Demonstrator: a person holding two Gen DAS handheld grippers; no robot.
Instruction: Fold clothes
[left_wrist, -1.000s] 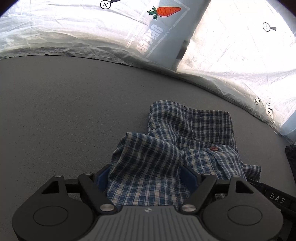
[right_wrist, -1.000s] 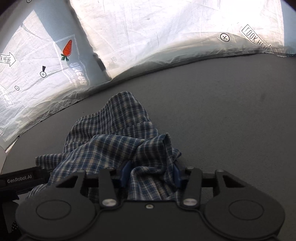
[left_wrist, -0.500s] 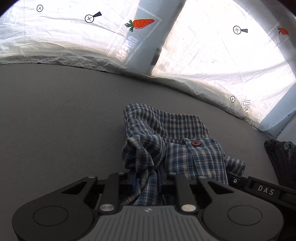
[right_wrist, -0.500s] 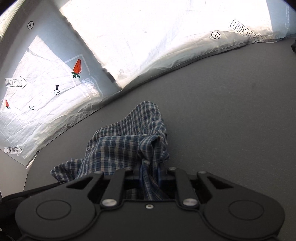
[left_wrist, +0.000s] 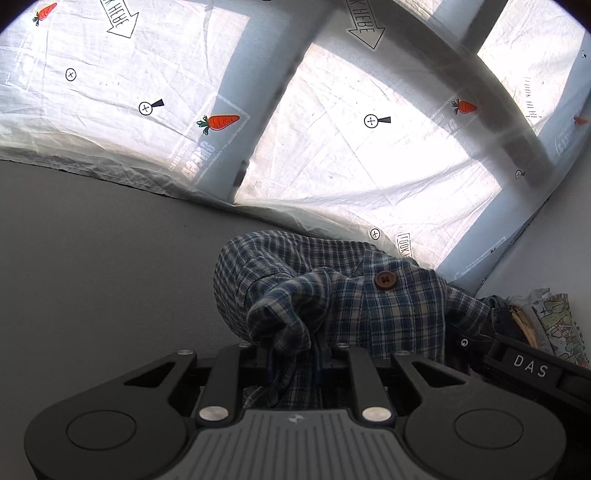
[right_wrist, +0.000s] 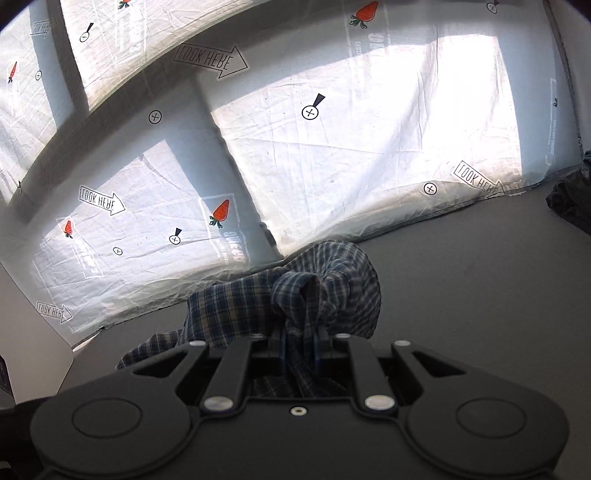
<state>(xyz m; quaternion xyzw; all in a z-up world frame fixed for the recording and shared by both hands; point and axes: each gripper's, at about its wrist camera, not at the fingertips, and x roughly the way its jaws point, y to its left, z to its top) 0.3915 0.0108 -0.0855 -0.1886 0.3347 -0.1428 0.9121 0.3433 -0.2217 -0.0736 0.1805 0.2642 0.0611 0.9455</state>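
Grey tabletop (left_wrist: 92, 258), plaid shirt (left_wrist: 388, 306) bunched btwn both grippers' fingers, left gripper (left_wrist: 293, 356) & right gripper (right_wrist: 299, 349) clamped on fabric

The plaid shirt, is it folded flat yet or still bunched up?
Bunched up. The plaid shirt hangs crumpled, pinched in both the left gripper and right gripper, no neat fold showing.
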